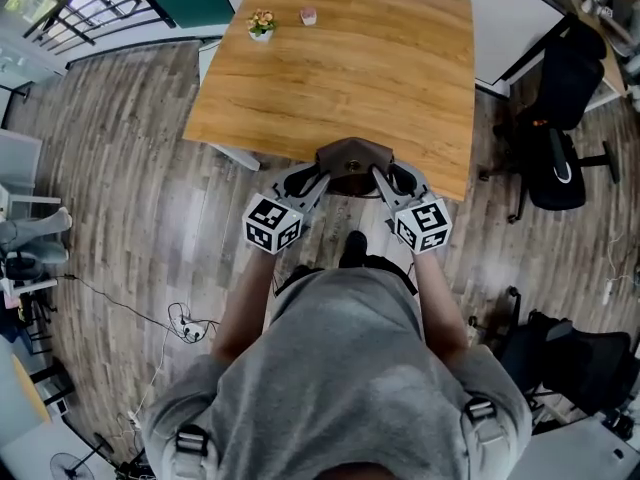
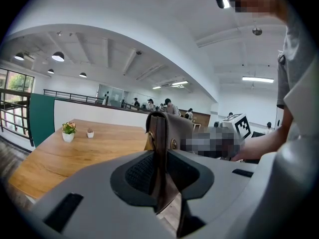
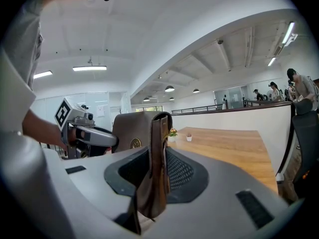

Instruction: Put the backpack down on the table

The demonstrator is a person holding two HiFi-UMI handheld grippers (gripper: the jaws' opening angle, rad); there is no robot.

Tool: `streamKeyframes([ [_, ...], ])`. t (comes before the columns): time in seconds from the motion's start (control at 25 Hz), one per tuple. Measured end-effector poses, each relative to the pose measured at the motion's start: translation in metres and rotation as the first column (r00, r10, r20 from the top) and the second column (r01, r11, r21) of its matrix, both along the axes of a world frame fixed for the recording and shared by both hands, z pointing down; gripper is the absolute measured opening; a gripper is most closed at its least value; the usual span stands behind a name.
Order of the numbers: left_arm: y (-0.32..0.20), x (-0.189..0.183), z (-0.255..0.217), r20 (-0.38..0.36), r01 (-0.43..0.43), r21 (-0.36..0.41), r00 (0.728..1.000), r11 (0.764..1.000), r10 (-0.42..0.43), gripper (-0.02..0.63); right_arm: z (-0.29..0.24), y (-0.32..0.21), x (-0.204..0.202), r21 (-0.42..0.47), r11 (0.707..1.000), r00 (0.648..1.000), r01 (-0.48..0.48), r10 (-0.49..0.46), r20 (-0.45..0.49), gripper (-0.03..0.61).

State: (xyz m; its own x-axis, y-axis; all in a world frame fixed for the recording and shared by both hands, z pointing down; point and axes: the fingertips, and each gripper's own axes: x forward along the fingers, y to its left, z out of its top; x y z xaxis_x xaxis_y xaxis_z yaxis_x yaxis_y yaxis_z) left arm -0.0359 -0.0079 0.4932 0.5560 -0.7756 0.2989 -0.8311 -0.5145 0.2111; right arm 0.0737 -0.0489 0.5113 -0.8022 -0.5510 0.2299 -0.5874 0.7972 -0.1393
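A brown leather backpack (image 1: 352, 156) hangs between my two grippers at the near edge of the wooden table (image 1: 350, 58). Whether its base touches the wood I cannot tell. My left gripper (image 1: 314, 180) is shut on the bag's left side, and my right gripper (image 1: 384, 180) is shut on its right side. In the left gripper view a fold of brown leather (image 2: 160, 153) is pinched between the pads of the left gripper (image 2: 162, 176). The right gripper (image 3: 157, 171) clamps a similar leather flap (image 3: 155, 153), with the bag's body (image 3: 132, 128) beyond it.
A small flower pot (image 1: 261, 23) and a tiny pink pot (image 1: 308, 15) stand at the table's far left. A black office chair (image 1: 560, 118) stands right of the table, another dark chair (image 1: 570, 358) at lower right. Cables (image 1: 185, 323) lie on the wood floor at left.
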Motion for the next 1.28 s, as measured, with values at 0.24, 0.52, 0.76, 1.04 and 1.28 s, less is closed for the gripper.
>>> streamKeyframes([
  [0.24,-0.013,0.008,0.000,0.006,0.028,0.007,1.000,1.000,-0.028,0.097,0.000,-0.017,0.007,0.010,0.999,1.000,0.031,-0.031,0.005,0.101],
  [0.52,-0.030,0.015,-0.001,0.009,0.064,0.014,0.998,0.998,-0.064,0.095,-0.001,-0.034,0.013,0.022,0.997,0.997,0.073,-0.073,-0.001,0.101],
  [0.76,-0.037,0.020,0.001,0.016,0.073,0.018,0.997,0.997,-0.074,0.095,-0.001,-0.043,0.018,0.030,0.995,0.996,0.091,-0.091,0.001,0.101],
  [1.04,-0.051,0.018,-0.001,0.017,0.079,0.030,0.997,0.996,-0.080,0.095,-0.004,-0.054,0.017,0.035,0.994,0.995,0.100,-0.100,-0.001,0.101],
  [1.28,-0.069,0.020,-0.001,0.040,0.063,0.047,0.997,0.997,-0.065,0.095,-0.003,-0.069,0.021,0.041,0.994,0.995,0.099,-0.099,-0.008,0.104],
])
